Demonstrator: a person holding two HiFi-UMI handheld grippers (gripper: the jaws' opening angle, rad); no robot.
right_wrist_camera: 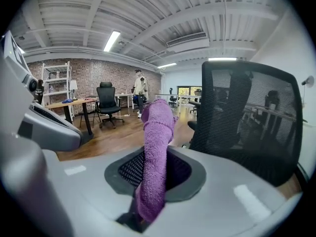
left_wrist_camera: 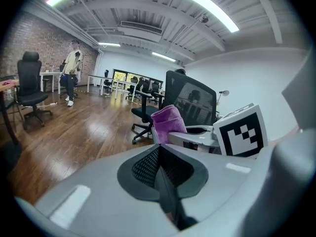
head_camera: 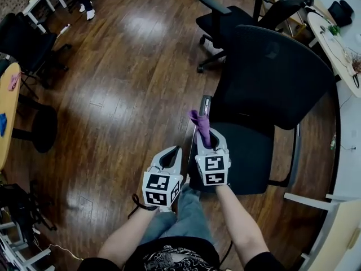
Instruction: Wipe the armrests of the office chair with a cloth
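Observation:
A black office chair (head_camera: 269, 75) with a mesh back stands right in front of me, its seat (head_camera: 255, 151) turned away to the right. Its left armrest (head_camera: 205, 102) runs toward me; the other armrest (head_camera: 295, 150) is on the far side. My right gripper (head_camera: 206, 136) is shut on a purple cloth (head_camera: 199, 123), which sticks up just at the near armrest. In the right gripper view the cloth (right_wrist_camera: 156, 147) stands between the jaws of that gripper (right_wrist_camera: 148, 174), the chair back (right_wrist_camera: 249, 117) behind it. My left gripper (head_camera: 171, 152) hangs beside, shut and empty (left_wrist_camera: 160, 159).
A second black chair (head_camera: 228, 17) stands behind the first. A white table (head_camera: 334, 43) curves along the right, an orange desk (head_camera: 8, 109) and another chair (head_camera: 23, 38) are at left. A person (right_wrist_camera: 140, 90) stands far off. Bare wood floor (head_camera: 130, 78) lies to the left.

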